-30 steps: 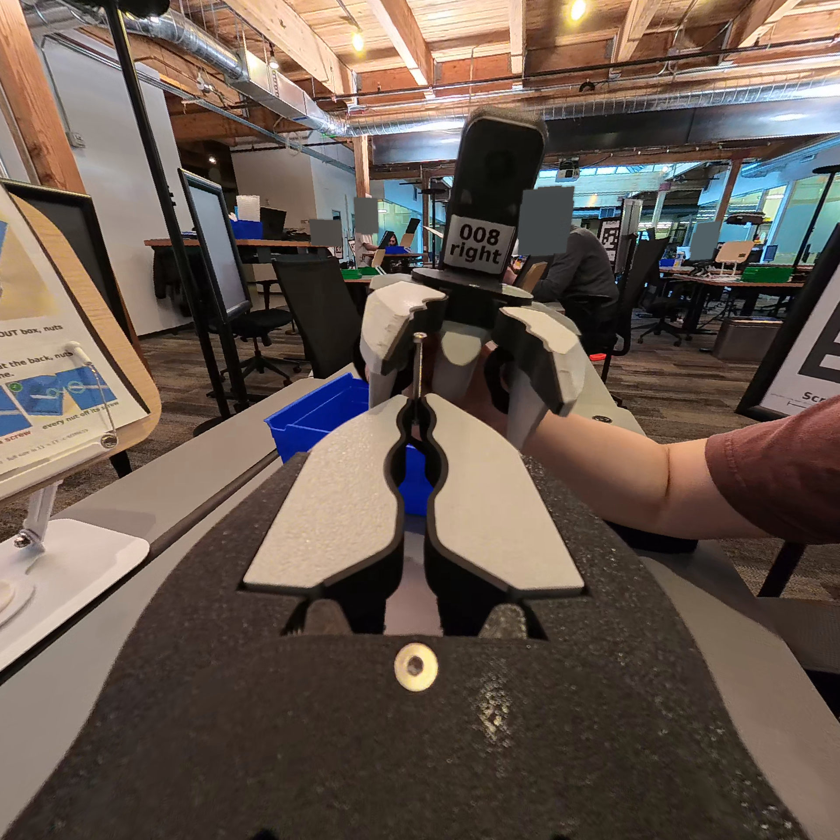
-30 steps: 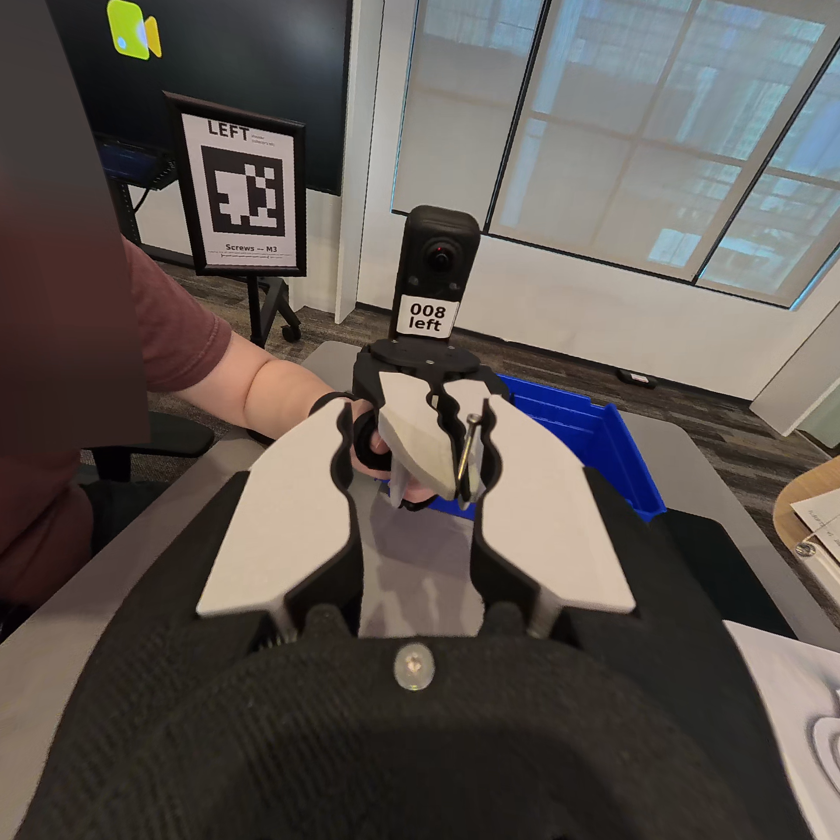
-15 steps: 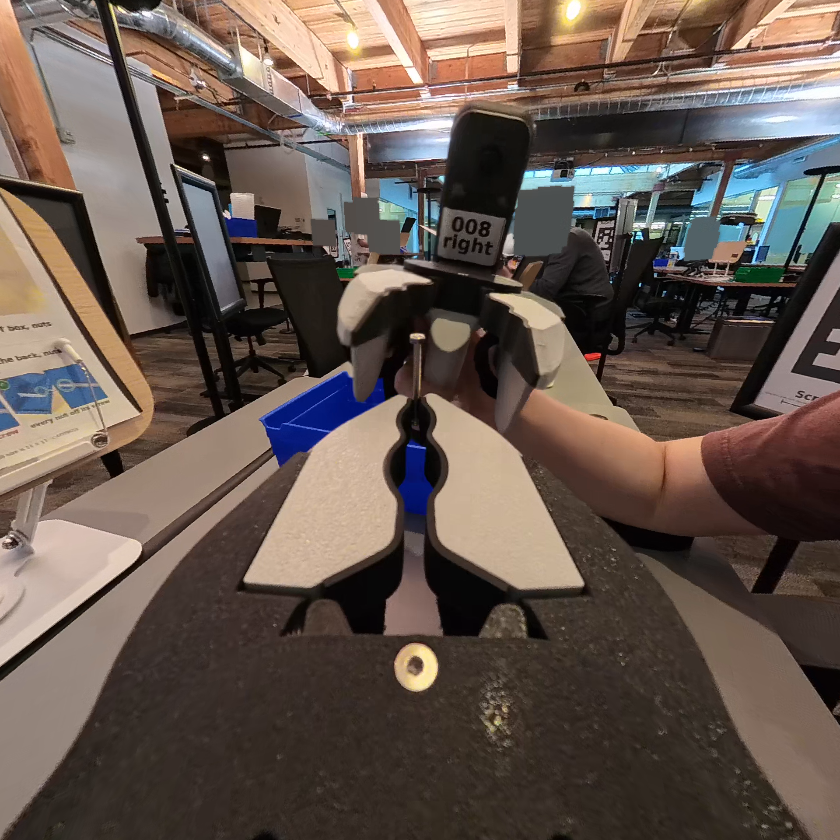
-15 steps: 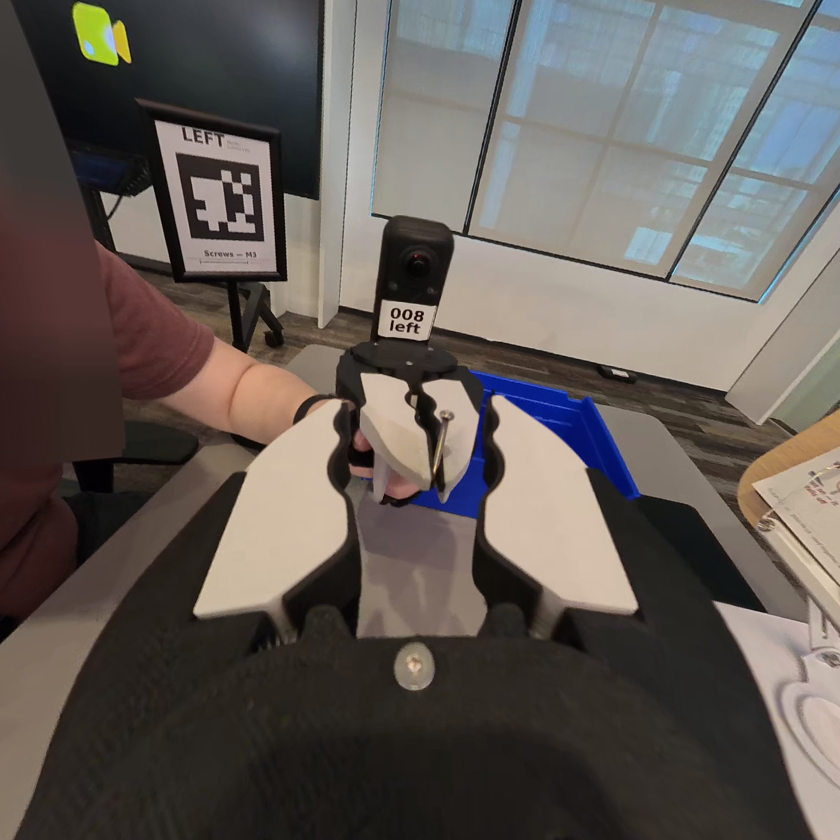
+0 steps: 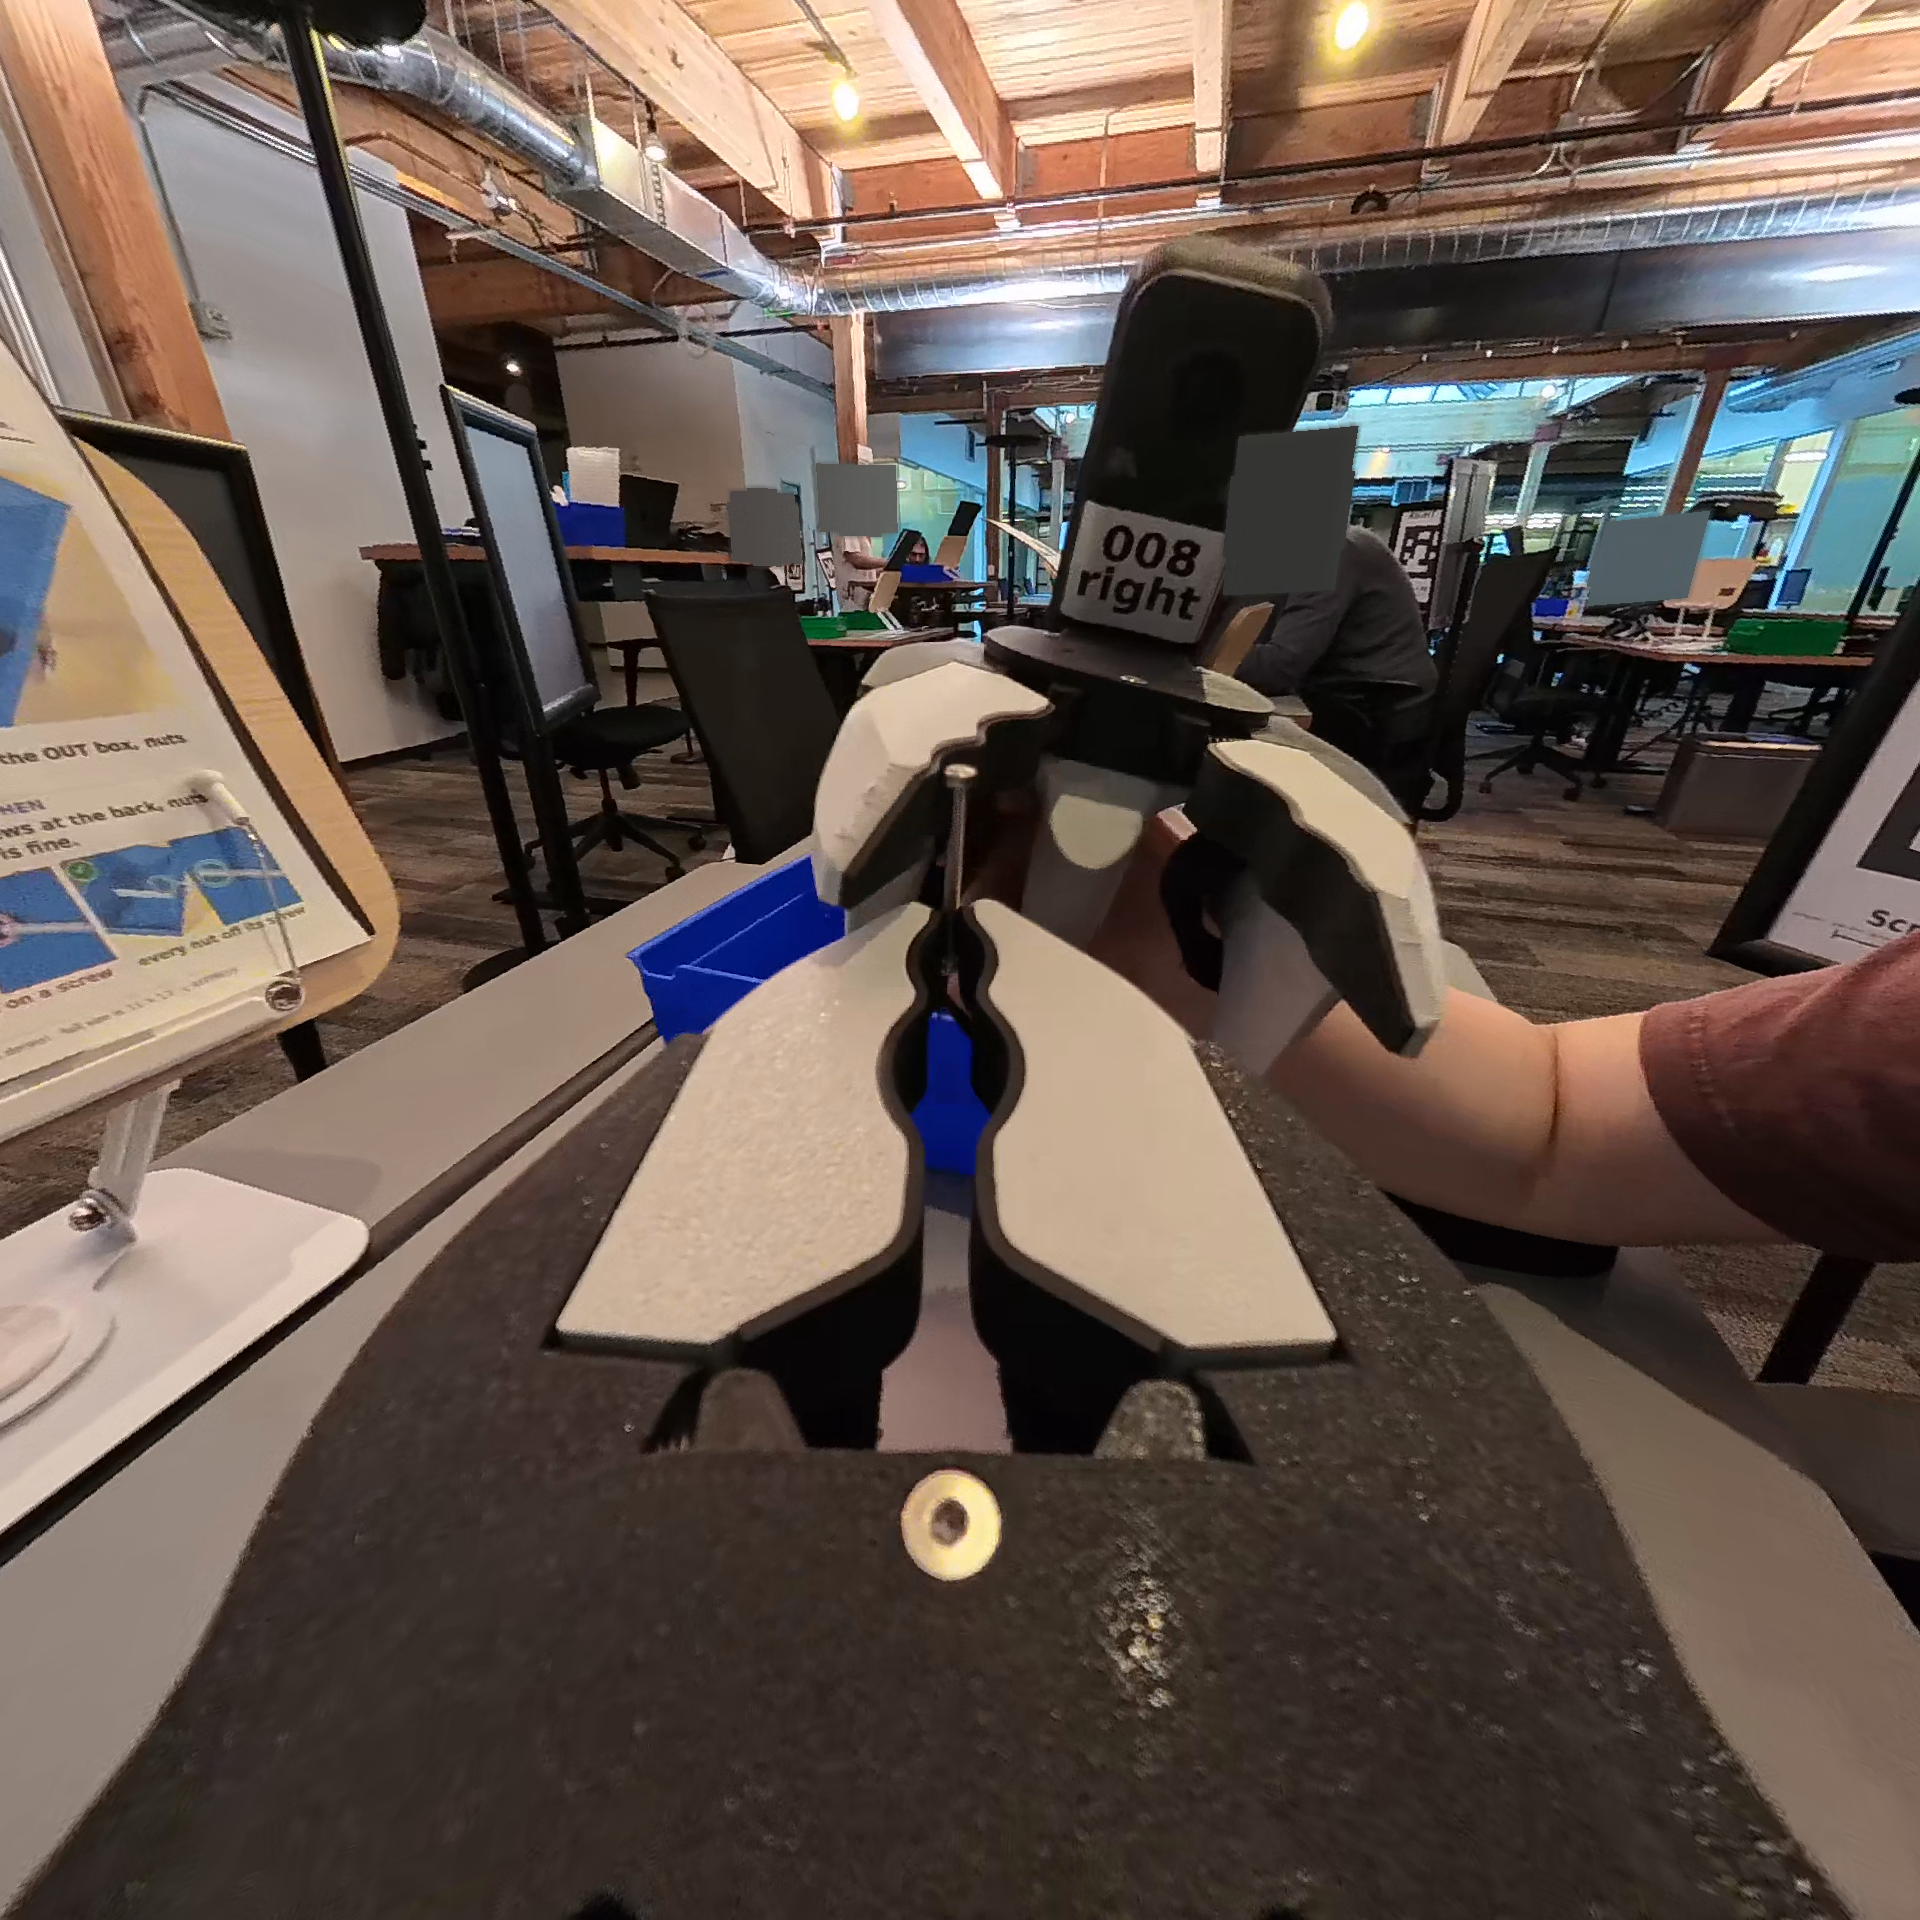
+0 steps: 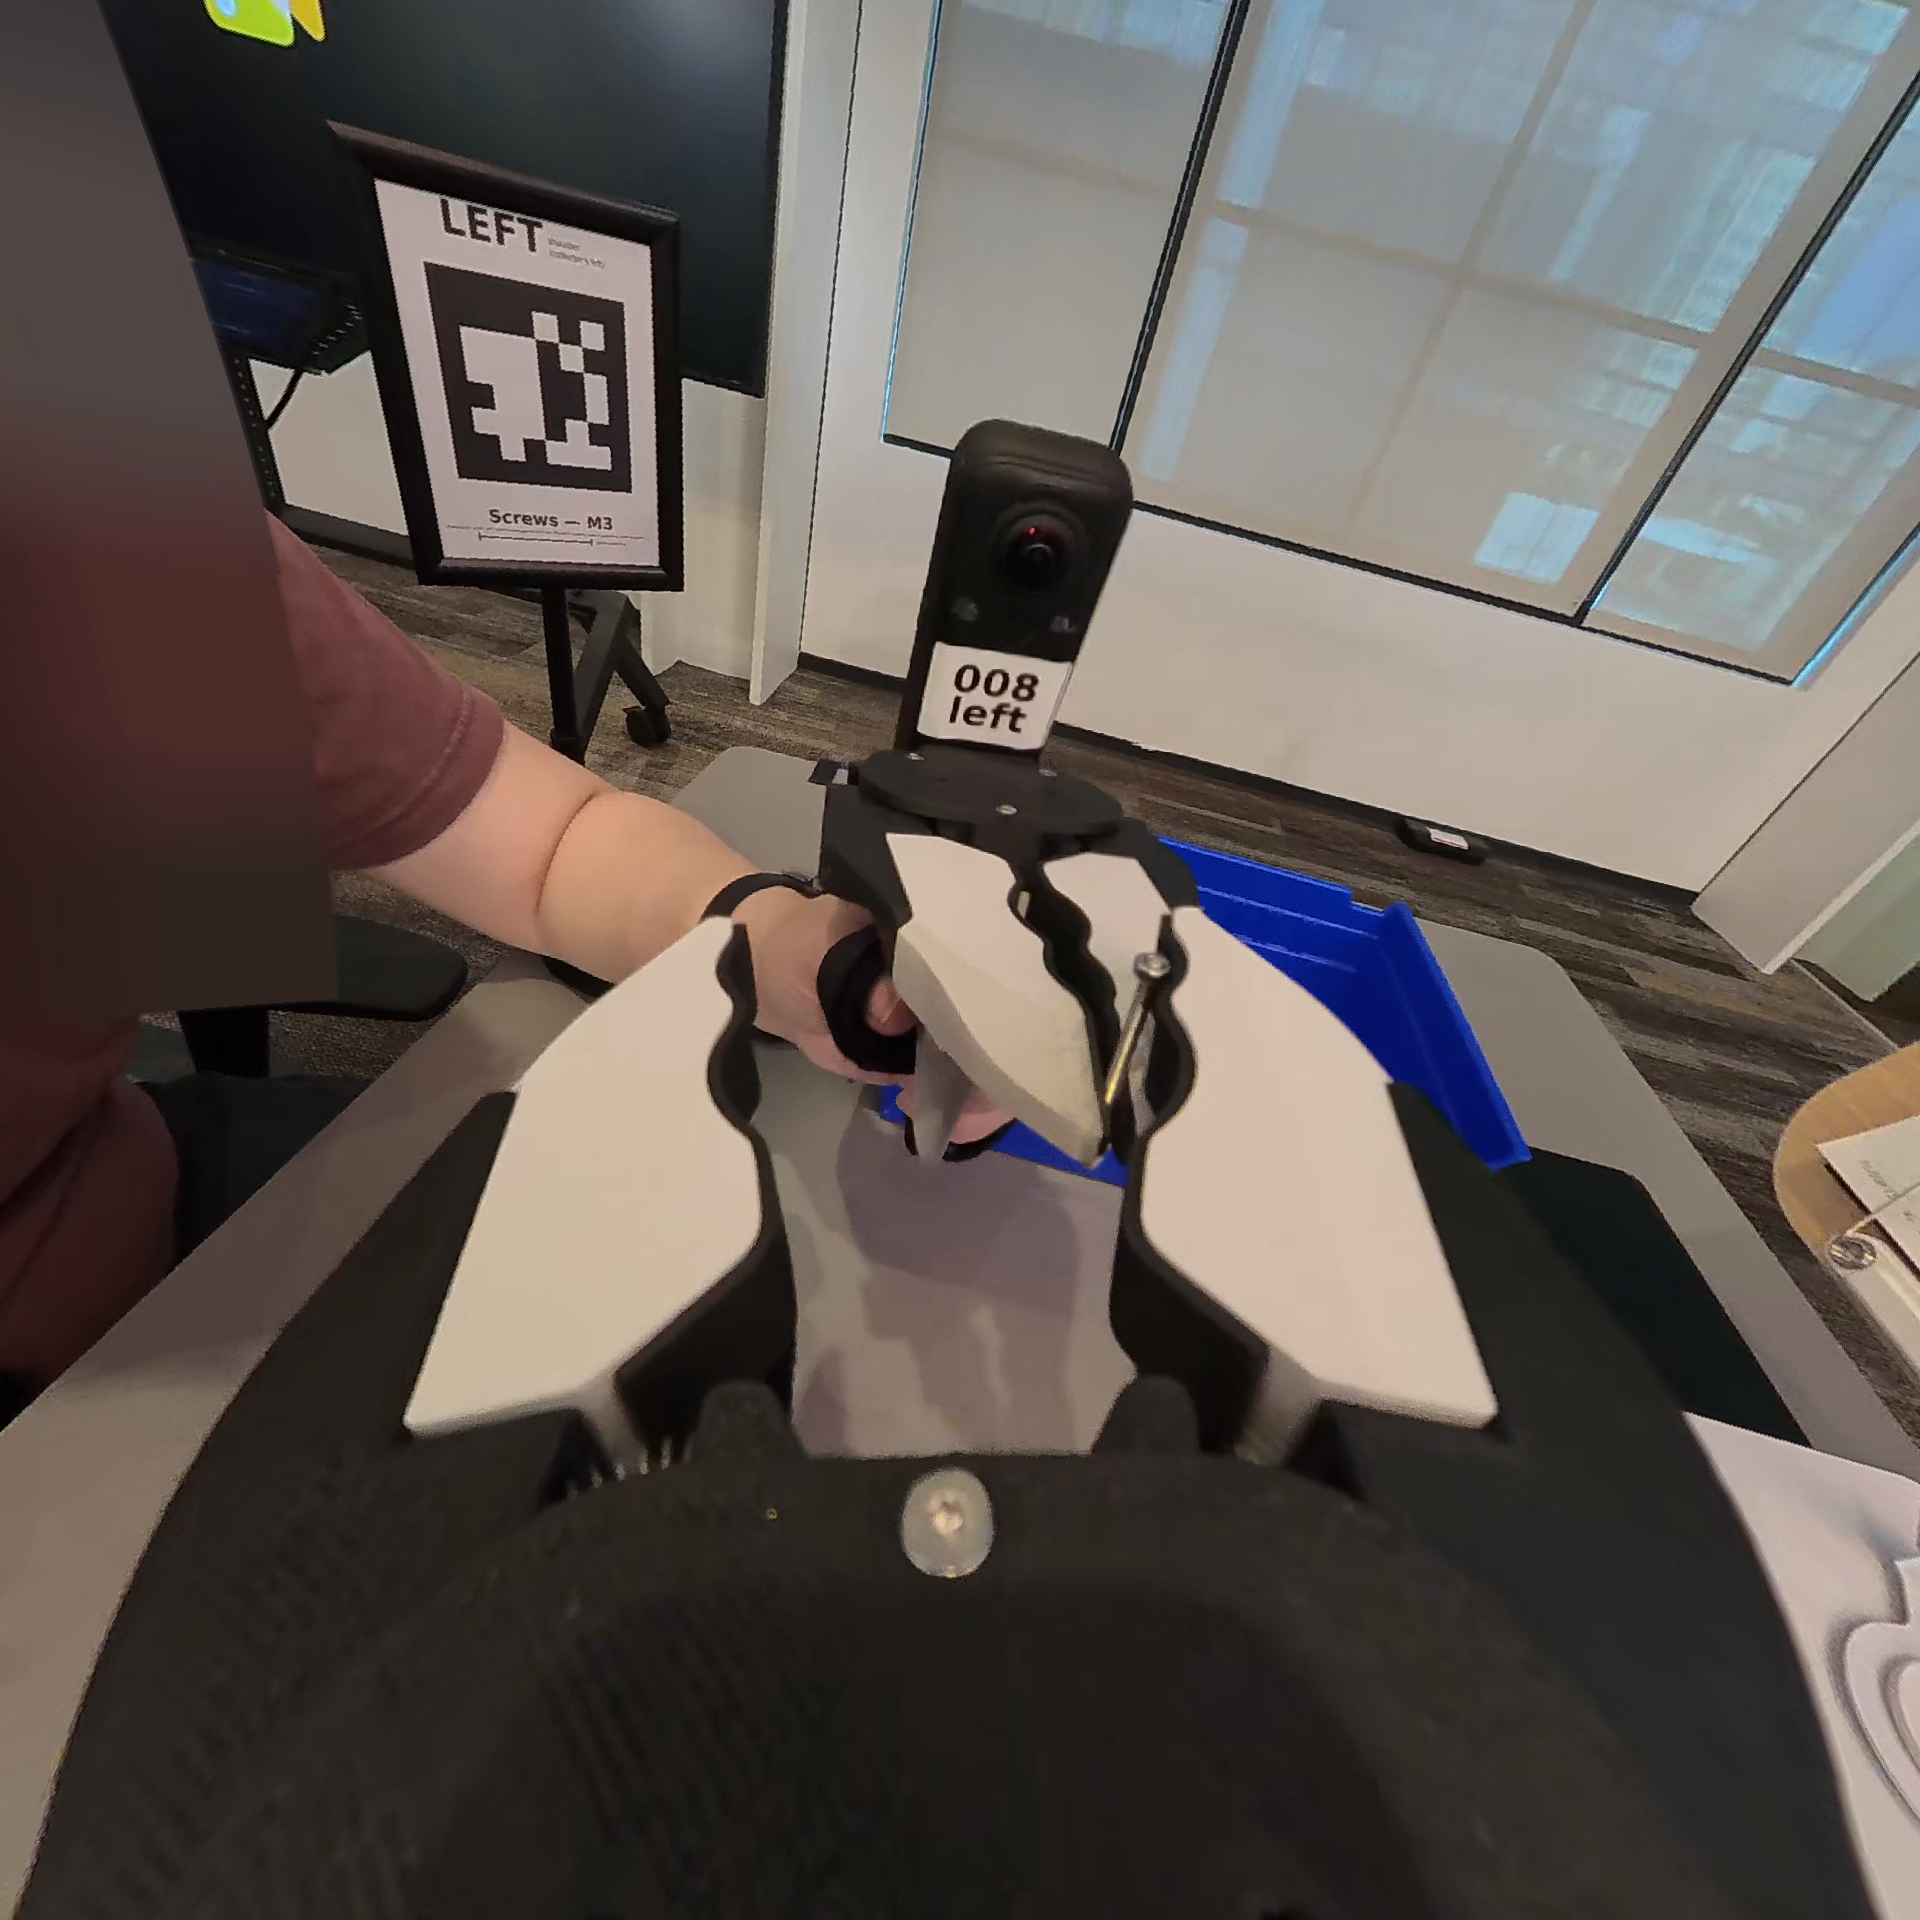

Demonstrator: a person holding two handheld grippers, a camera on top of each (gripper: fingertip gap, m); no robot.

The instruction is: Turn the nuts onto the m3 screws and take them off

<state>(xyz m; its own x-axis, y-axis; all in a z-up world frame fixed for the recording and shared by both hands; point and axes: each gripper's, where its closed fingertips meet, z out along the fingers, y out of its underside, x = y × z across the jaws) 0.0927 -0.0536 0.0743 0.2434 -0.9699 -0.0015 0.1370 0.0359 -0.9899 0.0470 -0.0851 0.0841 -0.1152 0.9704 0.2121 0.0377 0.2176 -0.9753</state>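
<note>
The left tongs (image 5: 951, 935) stay clamped on the screw's (image 5: 954, 852) lower end, head up. The right tongs (image 6: 951, 997), spread wide, have closed in since a moment ago, one finger (image 6: 1226, 1039) now just beside the screw, above the blue bin (image 6: 1351, 997). No nut shows; threading likely awaits.

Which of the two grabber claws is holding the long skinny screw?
The left gripper: its fingers are pinched shut on the screw. The right gripper is wide open, holding nothing.
</note>
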